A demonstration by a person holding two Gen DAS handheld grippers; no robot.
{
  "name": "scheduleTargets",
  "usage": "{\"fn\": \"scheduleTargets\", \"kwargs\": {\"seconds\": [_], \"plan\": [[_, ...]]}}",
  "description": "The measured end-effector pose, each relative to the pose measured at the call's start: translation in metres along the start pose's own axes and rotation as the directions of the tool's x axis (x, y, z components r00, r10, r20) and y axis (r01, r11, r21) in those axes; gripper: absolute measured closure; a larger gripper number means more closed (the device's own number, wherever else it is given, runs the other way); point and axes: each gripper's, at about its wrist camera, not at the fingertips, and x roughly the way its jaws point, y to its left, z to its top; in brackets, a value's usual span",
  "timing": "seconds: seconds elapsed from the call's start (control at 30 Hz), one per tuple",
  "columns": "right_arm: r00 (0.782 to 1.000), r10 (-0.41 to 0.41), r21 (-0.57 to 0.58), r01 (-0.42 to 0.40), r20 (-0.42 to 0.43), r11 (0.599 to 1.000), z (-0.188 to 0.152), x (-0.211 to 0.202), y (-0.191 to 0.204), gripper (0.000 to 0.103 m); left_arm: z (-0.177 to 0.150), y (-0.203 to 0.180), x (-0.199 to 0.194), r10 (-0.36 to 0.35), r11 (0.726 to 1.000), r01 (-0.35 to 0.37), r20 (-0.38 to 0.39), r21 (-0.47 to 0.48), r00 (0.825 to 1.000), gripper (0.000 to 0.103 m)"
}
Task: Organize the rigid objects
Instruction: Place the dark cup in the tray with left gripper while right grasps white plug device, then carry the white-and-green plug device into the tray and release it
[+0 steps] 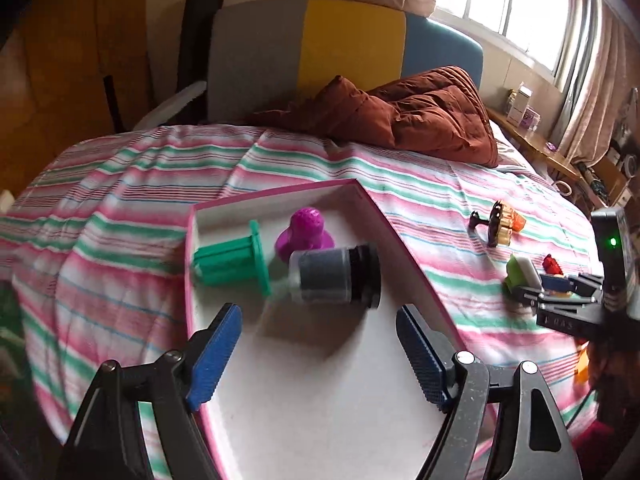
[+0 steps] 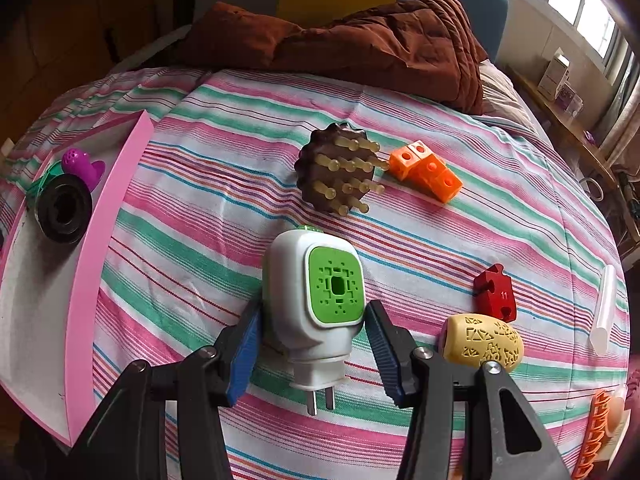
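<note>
A pink-edged white box (image 1: 400, 236) lies on the striped bedspread. It holds a green spool (image 1: 232, 264), a purple knob (image 1: 306, 232) and a blurred grey-and-black cylinder (image 1: 336, 276) on its side. My left gripper (image 1: 318, 316) hovers over the box's near floor, open, with nothing between its blue pads. To the right, my right gripper (image 2: 312, 322) is shut on a white-and-green plug-in device (image 2: 316, 300), pads against its two sides, prongs toward the camera. I cannot tell if the device is lifted off the bed.
On the bedspread beyond the plug-in device lie a brown peg brush (image 2: 336, 172) and orange cubes (image 2: 428, 170). A red puzzle piece (image 2: 494, 294), a yellow perforated egg (image 2: 484, 344) and a white tube (image 2: 604, 312) lie to the right. A brown quilt (image 2: 360, 40) is heaped at the far end.
</note>
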Motion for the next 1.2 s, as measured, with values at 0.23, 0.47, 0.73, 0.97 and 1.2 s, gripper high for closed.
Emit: {"fn": "scheduleTargets", "kwargs": {"seconds": [0.23, 0.47, 0.73, 0.97, 1.2], "plan": [[1.000, -0.002, -0.026, 0.002, 0.006, 1.000, -0.002, -0.001, 0.006, 0.051, -0.026, 0.008, -0.023, 0.076, 0.997, -0.076, 0.001, 0.015, 0.997, 0.023], [1.000, -0.002, -0.027, 0.002, 0.006, 1.000, -0.001, 0.000, 0.006, 0.051, -0.039, 0.016, -0.031, 0.100, 0.995, -0.100, -0.017, 0.001, 0.995, 0.023], [1.000, 0.021, -0.013, -0.021, 0.007, 1.000, -0.001, -0.001, 0.005, 0.051, -0.043, 0.020, -0.039, 0.113, 0.994, -0.113, -0.003, -0.009, 0.994, 0.023], [0.993, 0.109, 0.040, -0.111, 0.036, 0.993, 0.000, -0.012, 0.006, 0.051, -0.045, 0.026, -0.044, 0.112, 0.994, -0.112, 0.010, -0.017, 0.994, 0.023], [0.978, 0.185, 0.012, -0.187, 0.100, 0.982, 0.006, -0.042, 0.040, 0.051, -0.046, 0.040, -0.049, 0.124, 0.991, -0.123, 0.023, -0.048, 0.992, 0.023]]}}
